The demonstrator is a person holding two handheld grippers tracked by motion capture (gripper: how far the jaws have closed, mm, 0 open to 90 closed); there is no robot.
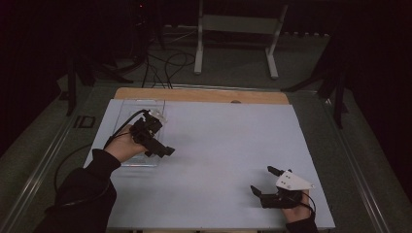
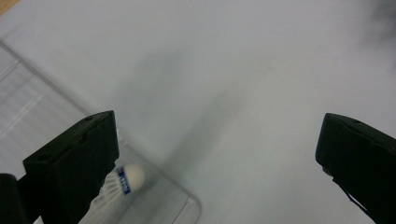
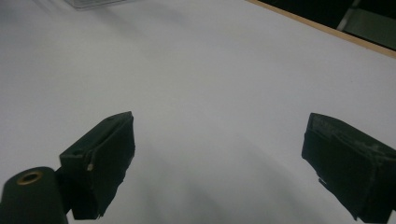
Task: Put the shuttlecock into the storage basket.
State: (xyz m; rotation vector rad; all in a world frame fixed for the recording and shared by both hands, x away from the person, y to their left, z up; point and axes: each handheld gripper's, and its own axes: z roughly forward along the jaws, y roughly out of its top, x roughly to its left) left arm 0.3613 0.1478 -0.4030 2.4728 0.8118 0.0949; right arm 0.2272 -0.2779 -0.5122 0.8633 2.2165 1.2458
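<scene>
**Bench, clear tray and shuttlecock: left gripper over the tray, nothing held**

A dark room is recorded, with cables and a white stand on the floor beyond a bench (image 1: 218, 145) covered in a pale sheet, a wooden strip showing along its far edge. At the far left of the bench a clear plastic tray (image 1: 127, 109) is laid flat. In the left gripper view a shuttlecock (image 2: 125, 179) is seen lying inside the tray near its corner, cork tip with a blue band pointing outward, partly hidden behind one jaw.

The left gripper (image 1: 163, 149) is held above the tray's near right part, jaws set wide apart and empty. The right gripper (image 1: 265, 187) is held low at the near right of the bench, well apart from the tray, jaws likewise apart and empty; bare sheet is seen between them.

Step judged in hand: the approach to the shuttlecock, not yet grasped. The next move is judged to call for the left jaws to be lowered into the tray, brought astride the cork or skirt, and closed gently, since the feathered skirt is likely to crush or slip.
</scene>
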